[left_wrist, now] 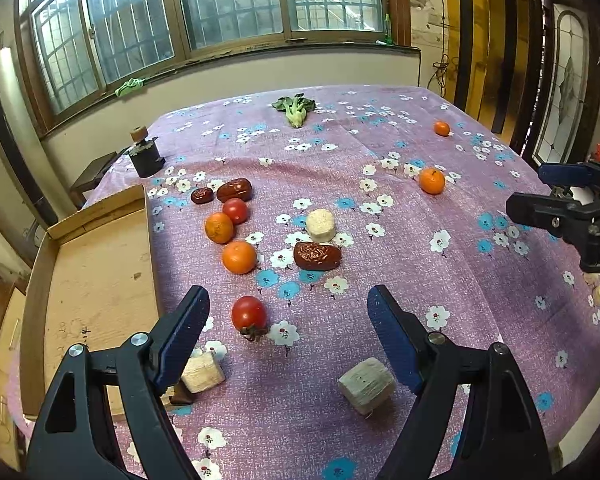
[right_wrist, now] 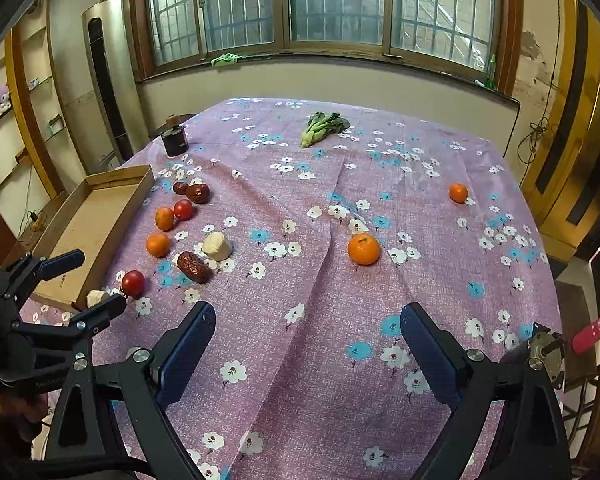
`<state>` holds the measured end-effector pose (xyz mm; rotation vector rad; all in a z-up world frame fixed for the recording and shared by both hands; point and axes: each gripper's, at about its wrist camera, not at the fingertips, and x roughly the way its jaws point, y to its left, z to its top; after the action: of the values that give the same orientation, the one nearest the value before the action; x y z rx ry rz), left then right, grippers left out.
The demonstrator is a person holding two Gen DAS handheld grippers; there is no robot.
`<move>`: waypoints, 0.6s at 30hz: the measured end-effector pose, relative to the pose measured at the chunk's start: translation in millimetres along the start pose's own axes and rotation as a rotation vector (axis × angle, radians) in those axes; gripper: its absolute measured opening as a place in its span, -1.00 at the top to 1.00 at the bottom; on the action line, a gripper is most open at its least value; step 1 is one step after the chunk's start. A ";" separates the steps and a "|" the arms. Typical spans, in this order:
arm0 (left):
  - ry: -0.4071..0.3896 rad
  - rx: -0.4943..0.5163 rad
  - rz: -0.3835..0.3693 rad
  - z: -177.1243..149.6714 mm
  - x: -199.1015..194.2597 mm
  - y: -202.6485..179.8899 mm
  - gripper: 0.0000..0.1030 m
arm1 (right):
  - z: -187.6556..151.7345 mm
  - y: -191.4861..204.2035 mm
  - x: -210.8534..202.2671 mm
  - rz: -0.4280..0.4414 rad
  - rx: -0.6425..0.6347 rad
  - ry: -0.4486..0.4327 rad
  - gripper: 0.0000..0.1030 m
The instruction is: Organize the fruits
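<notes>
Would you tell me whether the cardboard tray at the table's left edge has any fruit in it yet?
Empty. The cardboard tray shows only its bare floor in both views; the oranges, tomatoes and dates all lie on the tablecloth beside it.

Table (right_wrist: 340,360): covered by purple floral cloth.
Left edge: cardboard tray (right_wrist: 96,216).
Centre-left: oranges (right_wrist: 158,244), tomatoes (right_wrist: 133,283), dates (right_wrist: 193,267).
Far: greens (right_wrist: 322,127).

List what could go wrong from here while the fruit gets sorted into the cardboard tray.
1. The tomato near the open left gripper is round and may roll off toward the table edge if nudged.
2. The far small orange sits close to the table's right edge; a clumsy grab by the right gripper might knock it off.
3. Corn pieces among the fruit could be picked by mistake.
</notes>
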<state>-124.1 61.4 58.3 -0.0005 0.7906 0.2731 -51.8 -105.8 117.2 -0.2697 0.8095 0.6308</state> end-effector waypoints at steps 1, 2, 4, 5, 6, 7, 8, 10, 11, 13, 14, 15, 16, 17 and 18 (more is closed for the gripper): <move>0.001 0.000 0.000 0.1 -0.2 0.2 -0.58 | -0.4 0.8 0.3 0.000 -0.005 0.000 -0.85; 0.002 0.000 0.001 0.0 -0.1 0.3 -0.58 | -0.9 1.5 0.7 -0.003 -0.010 0.001 -0.85; 0.006 0.001 0.003 -0.2 0.1 0.2 -0.58 | -1.8 2.5 1.8 -0.010 -0.018 0.004 -0.85; 0.008 0.000 0.002 -0.3 0.4 0.3 -0.58 | -2.3 2.7 2.3 -0.012 -0.019 0.005 -0.85; 0.009 0.000 0.003 -0.5 0.4 0.1 -0.58 | -2.8 4.8 0.9 -0.011 -0.022 0.003 -0.85; 0.009 0.001 0.004 -0.3 0.4 0.0 -0.58 | -3.4 3.9 1.2 -0.012 -0.021 0.005 -0.85; 0.009 0.001 0.004 -0.5 0.5 0.3 -0.58 | -3.9 3.0 1.6 -0.013 -0.019 0.006 -0.85; 0.010 0.000 0.000 -0.2 0.3 0.2 -0.58 | -4.9 2.0 1.9 -0.014 -0.019 0.008 -0.85; 0.010 -0.001 0.000 -0.7 0.4 0.1 -0.58 | -5.7 1.6 1.9 -0.014 -0.019 0.009 -0.85; 0.012 -0.001 0.001 -1.7 0.3 -0.1 -0.58 | -6.6 0.7 2.3 -0.016 -0.020 0.011 -0.85; 0.014 -0.001 0.000 -1.7 0.7 -0.2 -0.58 | -6.7 0.5 2.8 -0.018 -0.019 0.012 -0.85; 0.016 -0.003 -0.002 -2.1 0.7 0.0 -0.58 | -7.3 0.3 3.3 -0.017 -0.017 0.013 -0.85; 0.017 -0.005 -0.003 -2.4 0.4 0.4 -0.58 | -7.7 -0.4 3.6 -0.016 -0.016 0.014 -0.85; 0.018 -0.007 -0.006 -2.5 0.1 0.9 -0.58 | -7.8 -0.9 3.8 -0.016 -0.015 0.014 -0.85; 0.020 -0.009 -0.009 -2.8 0.1 1.7 -0.58 | -8.0 -1.2 4.2 -0.015 -0.015 0.015 -0.85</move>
<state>-126.5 62.8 56.4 -0.0154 0.8091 0.2684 -53.6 -108.7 108.7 -0.2942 0.8167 0.6213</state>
